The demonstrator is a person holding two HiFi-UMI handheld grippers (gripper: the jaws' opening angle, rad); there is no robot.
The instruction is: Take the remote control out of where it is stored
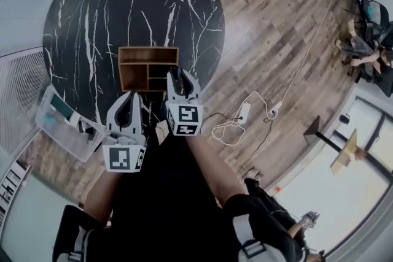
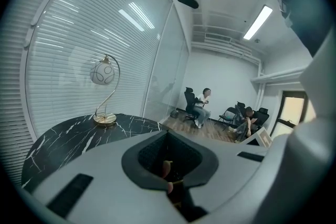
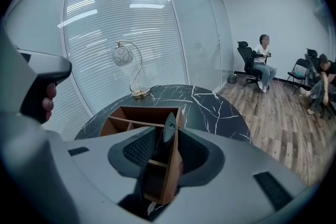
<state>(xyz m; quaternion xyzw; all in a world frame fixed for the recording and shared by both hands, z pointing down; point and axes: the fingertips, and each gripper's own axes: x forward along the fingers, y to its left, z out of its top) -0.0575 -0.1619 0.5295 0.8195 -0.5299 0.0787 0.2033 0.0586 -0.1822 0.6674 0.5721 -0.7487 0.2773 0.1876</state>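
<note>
Right gripper view: right gripper (image 3: 168, 152) spread around the upright remote (image 3: 169, 127) in the organizer (image 3: 137, 115); left gripper (image 2: 169, 157) gaping, empty.

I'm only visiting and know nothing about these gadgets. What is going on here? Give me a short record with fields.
Setting: round black marble table, lamp at its far side
Storage: open wooden organizer near the table's near edge
Remote control: stands upright at the organizer's right end
Right gripper: jaws open, on either side of the remote and the organizer's right wall, not pressing
Left gripper: jaws open, holds nothing, held back from the organizer
Stage: remote not yet taken out
</note>
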